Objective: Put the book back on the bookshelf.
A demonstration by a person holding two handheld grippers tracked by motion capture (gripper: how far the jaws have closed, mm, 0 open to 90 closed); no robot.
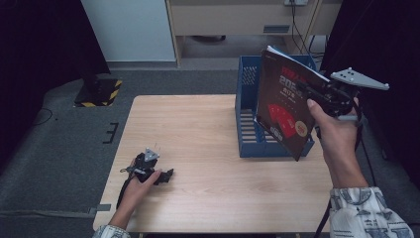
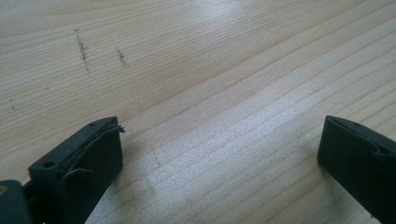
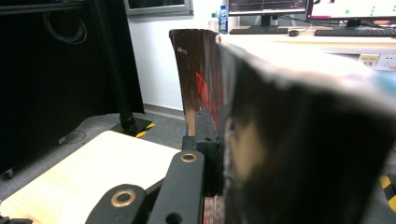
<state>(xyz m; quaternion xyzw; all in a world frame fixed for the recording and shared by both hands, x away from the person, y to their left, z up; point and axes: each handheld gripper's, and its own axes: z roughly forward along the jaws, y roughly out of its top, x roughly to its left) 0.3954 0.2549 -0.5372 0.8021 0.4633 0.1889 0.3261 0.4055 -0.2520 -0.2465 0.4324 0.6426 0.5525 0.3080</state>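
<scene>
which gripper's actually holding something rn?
The right gripper: its jaws are clamped on the dark book above the blue rack. The left gripper rests open on the table, nothing between its jaws.

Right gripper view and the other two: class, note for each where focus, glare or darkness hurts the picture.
Right gripper view: the book close to the lens is blurred. Left gripper view: soft glare whitens the table, grain stays sharp. High view: evenly lit table, very dark side corners.

The book (image 1: 285,106) had a dark, glossy cover with red graphics and red lettering. It was closed and held up off the table, tilted, its lower corner hanging over the blue file rack (image 1: 247,119).
</scene>
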